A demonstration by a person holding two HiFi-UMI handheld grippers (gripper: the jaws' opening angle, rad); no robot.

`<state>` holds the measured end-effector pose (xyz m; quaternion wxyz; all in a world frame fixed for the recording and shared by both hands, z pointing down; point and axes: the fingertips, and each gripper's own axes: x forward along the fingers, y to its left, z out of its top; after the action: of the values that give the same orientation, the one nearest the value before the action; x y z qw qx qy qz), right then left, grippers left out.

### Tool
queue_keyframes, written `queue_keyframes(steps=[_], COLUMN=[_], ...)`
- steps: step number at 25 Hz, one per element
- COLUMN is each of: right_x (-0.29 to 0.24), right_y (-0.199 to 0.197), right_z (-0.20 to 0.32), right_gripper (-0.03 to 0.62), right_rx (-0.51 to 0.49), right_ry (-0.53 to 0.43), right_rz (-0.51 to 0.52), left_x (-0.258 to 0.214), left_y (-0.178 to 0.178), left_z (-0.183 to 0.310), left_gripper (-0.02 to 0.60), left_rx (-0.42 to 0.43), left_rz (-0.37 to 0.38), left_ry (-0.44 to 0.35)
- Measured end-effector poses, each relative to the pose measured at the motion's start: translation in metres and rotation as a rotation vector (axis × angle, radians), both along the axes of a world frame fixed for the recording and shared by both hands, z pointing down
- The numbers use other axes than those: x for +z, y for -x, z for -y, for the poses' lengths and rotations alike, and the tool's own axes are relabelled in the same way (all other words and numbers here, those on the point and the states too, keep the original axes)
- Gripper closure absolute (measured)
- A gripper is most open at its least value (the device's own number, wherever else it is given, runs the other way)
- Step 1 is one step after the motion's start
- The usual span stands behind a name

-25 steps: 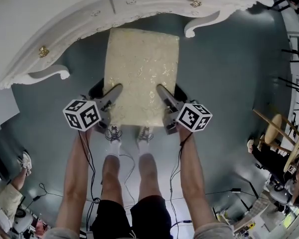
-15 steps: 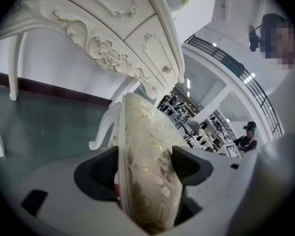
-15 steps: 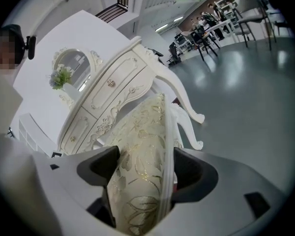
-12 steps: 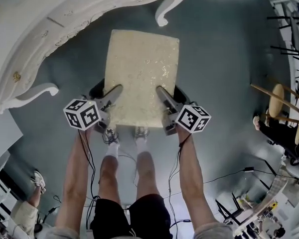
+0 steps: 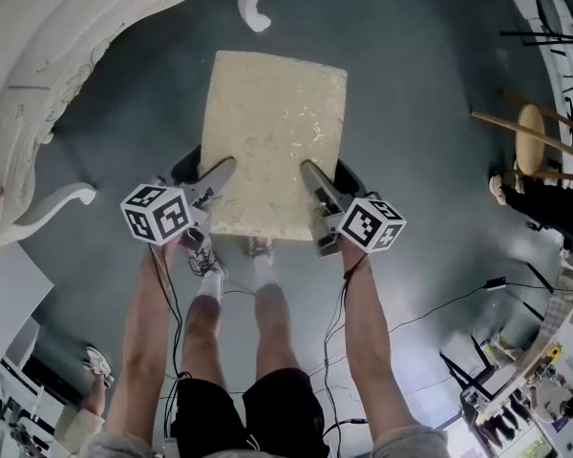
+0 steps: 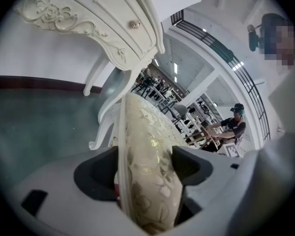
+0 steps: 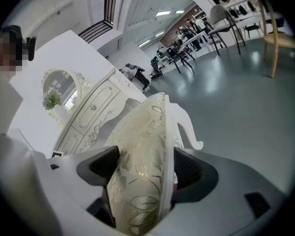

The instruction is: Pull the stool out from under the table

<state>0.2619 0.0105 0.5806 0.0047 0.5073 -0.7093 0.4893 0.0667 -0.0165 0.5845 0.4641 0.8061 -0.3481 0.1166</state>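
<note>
- The stool (image 5: 272,141) seat is clamped at both side edges by the left gripper (image 5: 218,174) and right gripper (image 5: 313,176).
- The cushion is judged soft and squashy; the stiff rim underneath is best gripped.

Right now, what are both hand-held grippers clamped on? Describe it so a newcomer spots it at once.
Start at the carved white dressing table, upper left in the head view. Just off it, against the grey floor, is the stool, pinched by the left hand-held gripper and right hand-held gripper. Its rectangular cream, gold-leaf-patterned cushion differs from the round wooden stool far right.
</note>
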Motion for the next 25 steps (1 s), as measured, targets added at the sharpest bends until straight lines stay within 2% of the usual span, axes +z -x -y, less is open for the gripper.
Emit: queue_keyframes(steps=[12,21,25], right_x=[0.031,0.065,0.083], right_y=[-0.105,-0.133,-0.13], right_z=[-0.046,-0.073,-0.094], right_gripper=[0.226,0.225,0.225], right_rx=[0.168,0.259,0.275], right_ry=[0.031,0.051,0.067], right_rz=[0.008,0.023,0.029], left_x=[0.031,0.062,0.08], left_y=[-0.114,-0.148,-0.146], left_z=[-0.013,-0.022,-0.042], left_gripper=[0.239,0.239,0.239], left_rx=[0.174,0.264,0.275], left_rz=[0.013,0.042,0.048], left_ry=[0.028,0.046,0.061])
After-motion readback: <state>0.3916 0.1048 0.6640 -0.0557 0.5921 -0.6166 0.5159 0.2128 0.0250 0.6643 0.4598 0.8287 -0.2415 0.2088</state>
